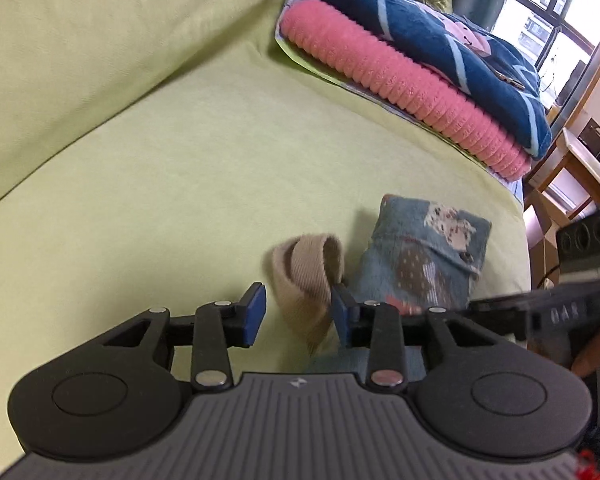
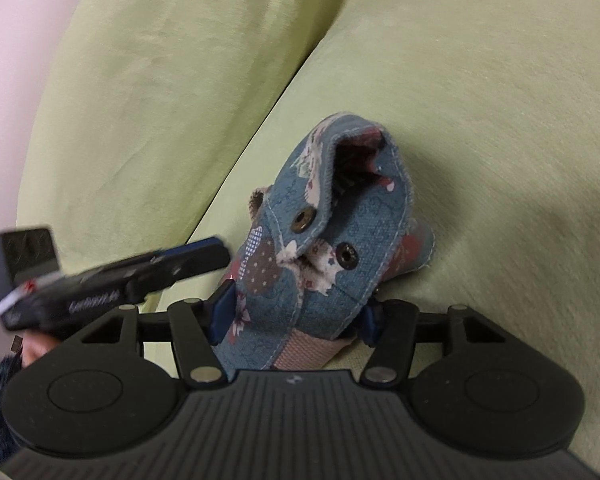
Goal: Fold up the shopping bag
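Your right gripper [image 2: 296,314] has its blue pads pressed against both sides of the folded shopping bag [image 2: 324,240], a blue patchwork cloth bundle, holding it near its lower end, where a beige strap band crosses it. The bundle rises away from the jaws and tilts to the upper right, its open folded end gaping at the top, and two metal snaps [image 2: 300,222] show on a flap across its front. In your left wrist view the left gripper [image 1: 298,314] stands partly open with nothing pinched: the bag's beige webbing handle [image 1: 308,276] loops up between the two blue pads, lying against the right-hand pad and clear of the left-hand one. Just beyond and to the right of that handle the bag [image 1: 428,256] sits as a compact packet on the pale green sofa seat [image 1: 180,184], near its front edge. Your right gripper's black body [image 1: 548,312] comes in from the right edge of that view, with part of your hand [image 1: 596,356] below it. Behind the bag, well apart, a stack of folded blankets [image 1: 412,76], pink under dark blue, lies along the seat, and the sofa back cushion [image 1: 100,40] rises at the upper left.
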